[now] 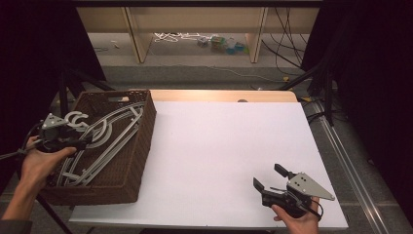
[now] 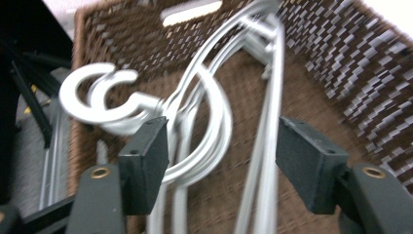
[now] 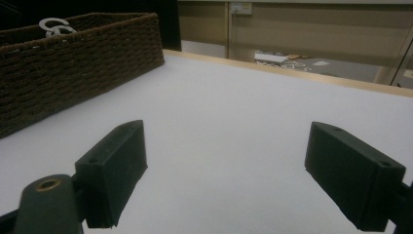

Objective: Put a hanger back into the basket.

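The grey hangers (image 1: 104, 141) lie piled in the brown wicker basket (image 1: 141, 146) at the left edge of the white tabletop (image 1: 219, 146), their hooks (image 1: 78, 119) poking up over the basket's left rim. The person's left tool (image 1: 78, 144) hangs over that rim, reaching into the basket just beside the hooks; in the left gripper view its jaws stand apart, the left jaw close against the curved necks of the hangers and the right jaw off to the far side of their long straight bars, so several hanger parts run between them without being clamped. Whether any jaw actually touches the metal I cannot tell, since that view is blurred. The right tool (image 1: 270, 178) sits well apart from the basket, near the tabletop's front right corner, held in the right hand (image 1: 297, 219), its jaws spread wide over bare tabletop.
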Demonstrator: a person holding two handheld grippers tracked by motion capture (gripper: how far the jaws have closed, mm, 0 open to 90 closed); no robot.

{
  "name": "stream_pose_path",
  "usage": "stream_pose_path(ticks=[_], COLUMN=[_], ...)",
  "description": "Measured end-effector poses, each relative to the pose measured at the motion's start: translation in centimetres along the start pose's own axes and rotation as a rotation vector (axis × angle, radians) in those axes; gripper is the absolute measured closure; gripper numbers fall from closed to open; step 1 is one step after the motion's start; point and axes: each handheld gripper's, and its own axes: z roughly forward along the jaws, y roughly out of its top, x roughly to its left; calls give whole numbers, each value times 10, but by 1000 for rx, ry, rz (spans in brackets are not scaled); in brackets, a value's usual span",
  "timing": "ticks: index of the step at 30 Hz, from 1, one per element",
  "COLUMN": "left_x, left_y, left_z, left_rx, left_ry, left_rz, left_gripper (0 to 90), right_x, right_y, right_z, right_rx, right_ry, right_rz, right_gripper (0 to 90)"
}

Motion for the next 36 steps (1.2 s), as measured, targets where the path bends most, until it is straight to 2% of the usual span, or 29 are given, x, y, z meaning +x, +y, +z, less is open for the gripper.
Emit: stream_pose_path(ticks=[1, 2, 3, 4, 5, 7, 8, 9, 13, 14, 15, 16, 18, 19, 20, 21, 22, 24, 25, 27, 29, 31, 32, 33, 36], left_x=[-4, -15, -21, -26, -31, -39, -39, -47, -62, -62, -72, -72, -81, -90, -90, -100, -105, -109, -116, -123, -128, -130, -133, -135, -142], left_y=[1, 1, 1, 2, 2, 3, 3, 5, 9, 9, 11, 11, 12, 14, 14, 15, 16, 16, 17, 17, 17, 17, 16, 16, 15], left_z=[-3, -6, -8, -9, -11, -12, -12, -14, -17, -17, -18, -18, -18, -18, -18, -18, -18, -18, -18, -17, -16, -15, -14, -13, -13], left_rx=[-24, -68, -79, -91, -103, -135, -135, -158, -193, -193, -217, -217, -237, -255, -255, -272, -280, -287, -297, -306, -312, -312, -313, -314, -323], left_ry=[-25, -68, -71, -78, -91, -118, -118, -125, -170, -170, -181, -181, -207, -229, -229, -233, -240, -246, -257, -280, -303, -308, -317, -327, -342], left_rz=[-23, -55, -46, -42, -46, -60, -60, -58, -81, -81, -74, -74, -72, -77, -77, -75, -67, -55, -46, -52, -43, -42, -40, -52, -48], left_gripper=[335, 335, 333, 329, 323, 315, 310, 301, 270, 263, 256, 247, 234, 230, 229, 223, 215, 214, 213, 201, 195, 186, 165, 163, 163], right_x=[1, 0, 0, 0, 0, 1, 1, 1, 1, 1, 1, 1, 1, 2, 2, 1, 2, 1, 2, 2, 2, 2, 2, 3, 3], right_y=[-1, -1, 0, -1, 0, -1, 0, 0, -1, -1, -1, 0, 0, 0, 0, 0, 0, 0, 0, 0, 0, 0, -1, -1, 0], right_z=[2, 0, -1, 2, -1, 2, 1, 1, 2, 2, 2, 1, 1, 1, 1, 1, 0, 1, 1, 1, 1, 1, 2, 2, 1], right_rx=[-20, -4, 8, -23, 8, -21, -10, -12, -22, -23, -23, -4, -8, -11, -12, -13, -1, -10, -17, -3, -5, -4, -22, -21, -1], right_ry=[11, 4, -1, 8, -1, 12, 6, 9, 14, 13, 13, 8, 6, 6, 6, 7, 12, 11, 11, 16, 16, 17, 25, 26, 20], right_rz=[11, 1, 0, 15, 1, 10, 5, 7, 12, 12, 13, 2, 3, 11, 13, 8, 10, 5, 6, 2, 3, 3, 12, 13, 9], right_gripper=[162, 162, 162, 162, 162, 163, 162, 162, 162, 162, 162, 162, 162, 162, 162, 162, 162, 162, 162, 161, 161, 161, 161, 161, 161])
